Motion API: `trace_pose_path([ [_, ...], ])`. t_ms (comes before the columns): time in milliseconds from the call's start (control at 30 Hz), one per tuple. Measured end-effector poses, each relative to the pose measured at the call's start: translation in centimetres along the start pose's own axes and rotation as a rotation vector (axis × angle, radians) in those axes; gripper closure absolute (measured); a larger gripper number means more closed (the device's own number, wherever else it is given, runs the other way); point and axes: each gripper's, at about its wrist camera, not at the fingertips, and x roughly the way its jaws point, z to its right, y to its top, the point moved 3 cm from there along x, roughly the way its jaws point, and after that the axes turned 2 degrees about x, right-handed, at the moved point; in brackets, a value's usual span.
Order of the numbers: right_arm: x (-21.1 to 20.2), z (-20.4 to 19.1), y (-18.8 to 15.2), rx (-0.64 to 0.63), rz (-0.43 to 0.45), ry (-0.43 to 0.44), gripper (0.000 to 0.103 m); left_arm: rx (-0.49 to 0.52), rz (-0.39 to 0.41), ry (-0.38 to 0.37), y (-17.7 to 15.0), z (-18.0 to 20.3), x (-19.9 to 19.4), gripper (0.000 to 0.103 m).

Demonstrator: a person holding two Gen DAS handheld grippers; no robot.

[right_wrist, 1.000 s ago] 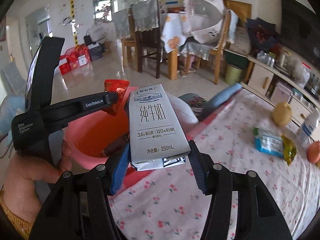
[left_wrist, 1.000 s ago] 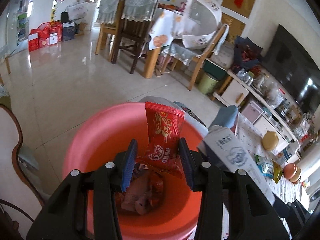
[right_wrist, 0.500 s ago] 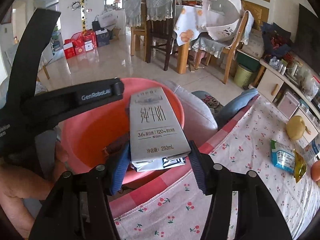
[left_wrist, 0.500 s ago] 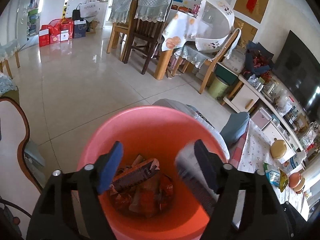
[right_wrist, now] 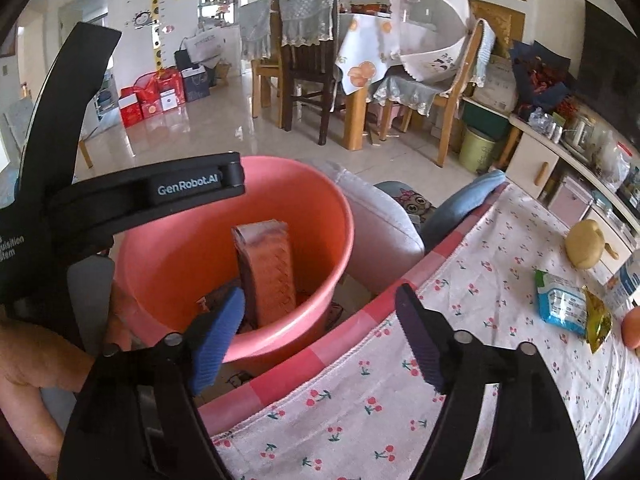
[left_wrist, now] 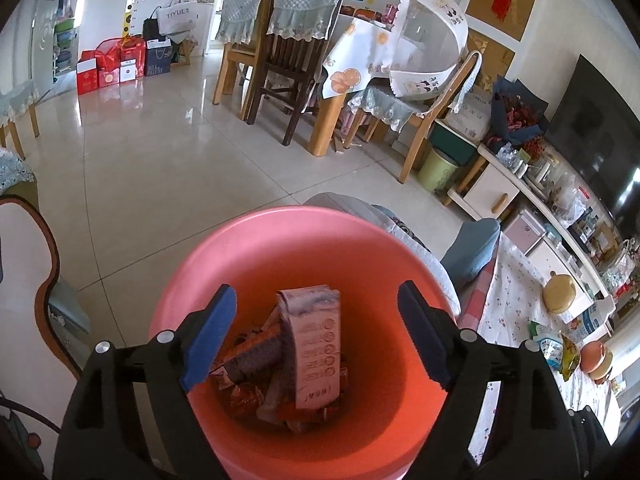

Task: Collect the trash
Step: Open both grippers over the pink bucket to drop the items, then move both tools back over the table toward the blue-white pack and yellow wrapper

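Note:
A pink bucket (left_wrist: pixel 240 256) sits beside the table and holds snack wrappers and a milk carton (left_wrist: pixel 316 344). My left gripper (left_wrist: pixel 316 328) hovers over the bucket's mouth, its jaws opening with nothing between them. In the right wrist view the same bucket (right_wrist: pixel 344 216) holds the carton (right_wrist: pixel 268 272) leaning upright inside. My right gripper (right_wrist: pixel 320 328) stands over the table edge by the bucket, jaws opening and empty. The left gripper's black body (right_wrist: pixel 120 196) crosses the left side of that view, held by a hand (right_wrist: pixel 36 360).
The table has a cherry-print cloth (right_wrist: pixel 460 360). On it lie a blue packet (right_wrist: pixel 560 304), a yellow wrapper (right_wrist: pixel 598 320) and a beige round thing (right_wrist: pixel 586 244). A grey cushion (right_wrist: pixel 380 220) lies behind the bucket. Chairs and a dining table (left_wrist: pixel 340 72) stand across the tiled floor.
My left gripper let go of the red snack wrapper and my right gripper let go of the milk carton. Both dropped into the bucket, and both pairs of jaws have spread wide.

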Motion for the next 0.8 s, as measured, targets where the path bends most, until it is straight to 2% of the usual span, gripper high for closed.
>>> trace_pose_path([
  [467,-1.3,2.5,-1.3,0.072,0.0,-0.041,0.015,0.067,-0.01,-0.006,-0.4,2.2,0.1,0.016],
  [800,-2.2,5.6,-3.0,0.13,-0.017,-0.061,0.014,0.146,-0.016,-0.006,-1.1,4.8,0.2,0.016],
])
